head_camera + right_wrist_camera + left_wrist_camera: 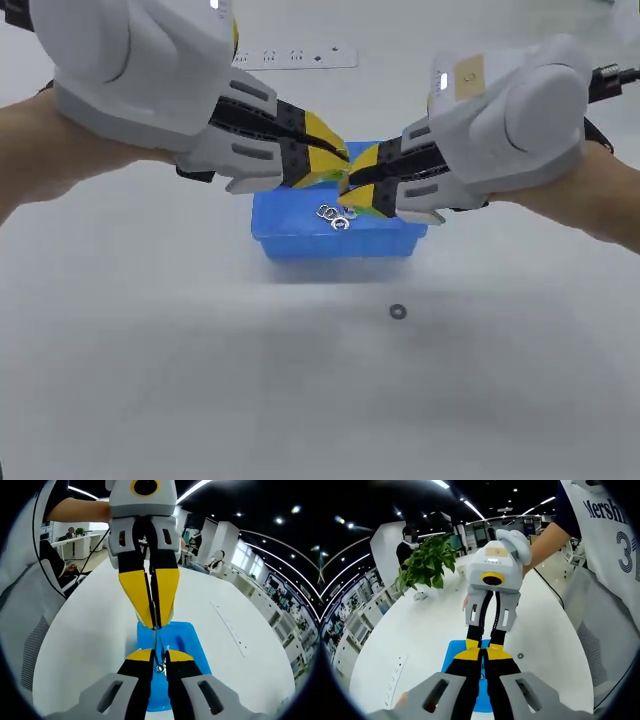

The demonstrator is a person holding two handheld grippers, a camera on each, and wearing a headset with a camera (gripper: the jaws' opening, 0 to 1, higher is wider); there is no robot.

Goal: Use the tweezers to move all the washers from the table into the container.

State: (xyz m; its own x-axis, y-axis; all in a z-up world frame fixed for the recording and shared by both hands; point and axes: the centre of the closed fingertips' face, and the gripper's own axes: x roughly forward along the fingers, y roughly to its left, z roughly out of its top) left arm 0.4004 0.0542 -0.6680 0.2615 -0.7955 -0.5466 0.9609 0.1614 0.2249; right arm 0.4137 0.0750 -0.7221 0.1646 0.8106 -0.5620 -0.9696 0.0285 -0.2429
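Note:
A blue container [330, 243] sits mid-table with several washers [333, 216] inside. One loose washer [398, 312] lies on the white table in front of it, to the right, and it appears again as washer [520, 656]. Above the container my left gripper [338, 160] and right gripper [352, 190] meet tip to tip. Thin metal tweezers [156, 640] run between them, and both pairs of yellow jaws are shut on them. In the right gripper view my right gripper [159, 655] sits over the container [185, 640], with a small ring at the tweezers' lower end. My left gripper [482, 654] faces the right one.
A white power strip [295, 57] lies at the far side of the table. A potted plant [427, 562] stands at the table's far end with a person behind it. The wide table front is bare white surface.

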